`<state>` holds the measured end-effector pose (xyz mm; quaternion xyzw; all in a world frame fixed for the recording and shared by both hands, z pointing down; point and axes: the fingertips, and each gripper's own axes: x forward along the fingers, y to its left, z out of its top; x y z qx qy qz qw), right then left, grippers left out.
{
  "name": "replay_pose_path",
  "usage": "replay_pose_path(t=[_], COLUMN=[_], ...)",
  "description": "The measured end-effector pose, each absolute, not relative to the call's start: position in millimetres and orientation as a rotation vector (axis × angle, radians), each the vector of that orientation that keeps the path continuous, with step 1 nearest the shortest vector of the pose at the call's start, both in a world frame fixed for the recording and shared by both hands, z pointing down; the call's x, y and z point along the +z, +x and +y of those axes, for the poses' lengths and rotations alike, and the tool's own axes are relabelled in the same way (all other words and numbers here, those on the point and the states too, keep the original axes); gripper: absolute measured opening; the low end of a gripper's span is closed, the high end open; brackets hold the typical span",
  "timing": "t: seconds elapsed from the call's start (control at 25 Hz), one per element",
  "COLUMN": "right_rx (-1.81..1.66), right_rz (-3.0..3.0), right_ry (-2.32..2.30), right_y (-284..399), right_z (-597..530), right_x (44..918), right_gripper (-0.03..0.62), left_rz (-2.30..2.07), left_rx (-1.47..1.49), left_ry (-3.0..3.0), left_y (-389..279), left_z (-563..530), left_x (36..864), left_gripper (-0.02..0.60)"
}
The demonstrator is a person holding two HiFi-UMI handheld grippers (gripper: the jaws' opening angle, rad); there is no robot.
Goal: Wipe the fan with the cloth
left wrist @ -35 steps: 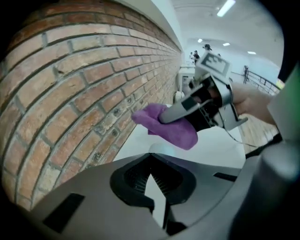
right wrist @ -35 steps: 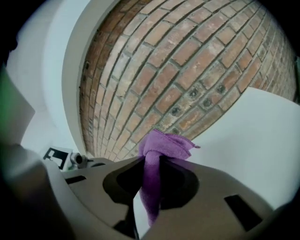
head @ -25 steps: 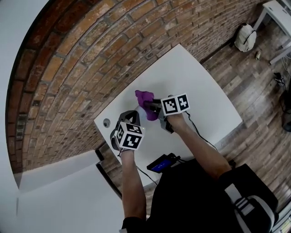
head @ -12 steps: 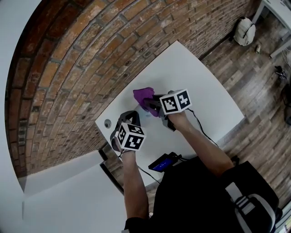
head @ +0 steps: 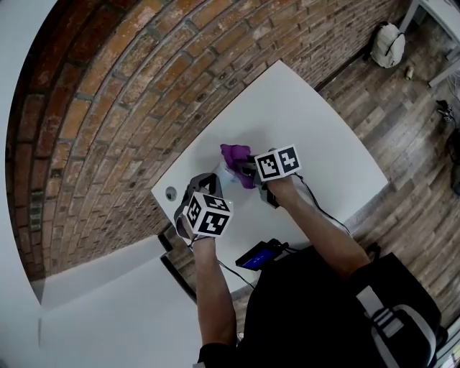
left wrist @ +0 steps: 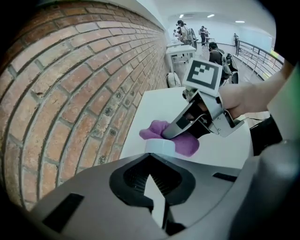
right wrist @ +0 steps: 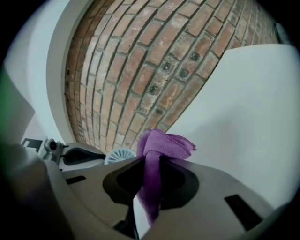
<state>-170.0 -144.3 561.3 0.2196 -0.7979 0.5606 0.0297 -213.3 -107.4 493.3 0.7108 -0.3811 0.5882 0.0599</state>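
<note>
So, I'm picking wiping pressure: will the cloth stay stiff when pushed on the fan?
Probably floppy: the cloth bunches in folds beyond the right gripper, with a tail hanging between its jaws. It looks light and should mould to the fan rather than push it.

Head view: red-brown brick wall (head: 129, 86) filling upper left, pale mortar lines, bowed by the lens. Plain white wall (head: 18, 108) along far left edge. White panel (head: 93, 302) at lower left, below the brick. White table (head: 316, 129) in centre, one long edge just beside the brick. Round grommet (head: 170, 192) near its left corner. Grey-brown wood plank floor (head: 424, 187) on the right. White bag (head: 388, 44) on the floor at upper right, near a second white table (head: 435, 8).

Left gripper view, top right: long bright hall, ceiling lights (left wrist: 211, 15), white desks (left wrist: 180, 49), railing (left wrist: 255, 52), distant people (left wrist: 215, 51). Even, diffuse lighting throughout.
</note>
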Motion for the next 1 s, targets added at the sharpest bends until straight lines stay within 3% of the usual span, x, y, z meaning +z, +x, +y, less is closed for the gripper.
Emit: replay_pose_path(t=[0.12, 0.44, 0.84, 1.0], right_rx=[1.727, 1.706, 1.827, 2.187], right_rz=[-2.417, -2.667, -2.37, -2.346], right_ry=[0.726, 0.561, 0.748, 0.735], right_y=[-155, -173, -155, -142], right_z=[-146, -154, -141, -142], right_x=[570, 487, 588, 574], right_gripper=[0.072, 0.073, 0.072, 0.073], left_rz=[-1.155, -1.155, -1.155, -1.157], left_rx=[1.782, 1.794, 1.798, 1.8], left_ry=[2.152, 2.144, 2.143, 2.145], left_y=[-213, -213, -213, -213], left_z=[-106, -107, -107, -108], left_x=[494, 494, 494, 493], left_gripper=[-0.008, -0.008, -0.008, -0.008])
